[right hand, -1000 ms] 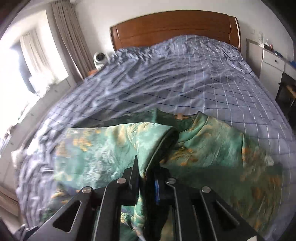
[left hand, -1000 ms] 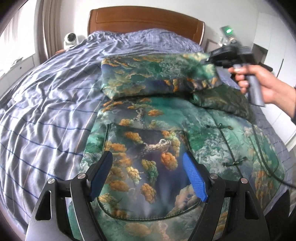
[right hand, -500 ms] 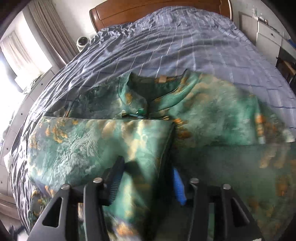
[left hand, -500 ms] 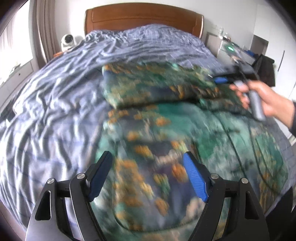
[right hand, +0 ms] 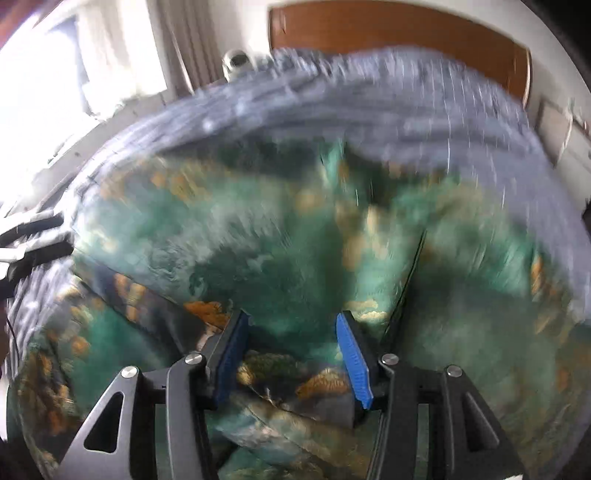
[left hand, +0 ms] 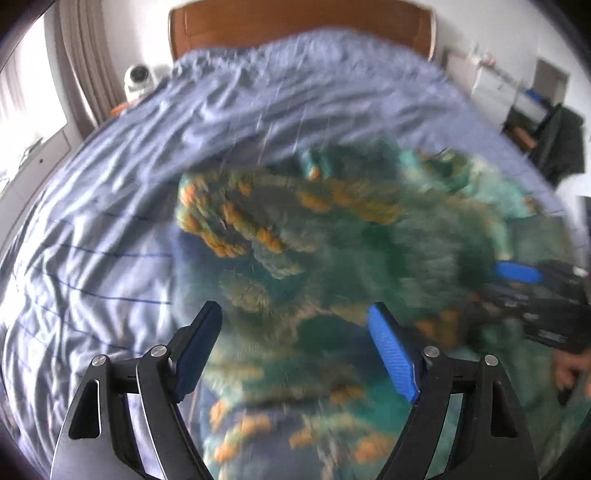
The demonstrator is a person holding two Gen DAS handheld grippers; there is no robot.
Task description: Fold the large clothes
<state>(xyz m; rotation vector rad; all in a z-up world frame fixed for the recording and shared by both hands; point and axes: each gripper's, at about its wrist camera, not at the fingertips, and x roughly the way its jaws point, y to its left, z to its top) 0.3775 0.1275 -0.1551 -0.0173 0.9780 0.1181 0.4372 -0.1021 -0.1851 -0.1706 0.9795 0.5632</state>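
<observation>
A large green padded jacket (left hand: 332, 258) with orange and dark blue print lies spread on the bed, one sleeve folded across its chest; it also fills the right wrist view (right hand: 280, 258). Both views are motion-blurred. My left gripper (left hand: 295, 332) is open and empty, hovering over the jacket's lower part. My right gripper (right hand: 291, 339) is open and empty, low over the jacket's front. The right gripper also shows at the right edge of the left wrist view (left hand: 532, 291), held by a hand.
The bed has a blue-grey checked cover (left hand: 110, 221) and a wooden headboard (left hand: 295, 26). A white round device (left hand: 138, 75) stands at the back left by the curtain. White furniture and a dark chair (left hand: 557, 144) stand to the right of the bed.
The right gripper let go of the folded sleeve, opened, and dropped low toward the jacket's near right side. The left gripper stayed open and moved forward over the jacket.
</observation>
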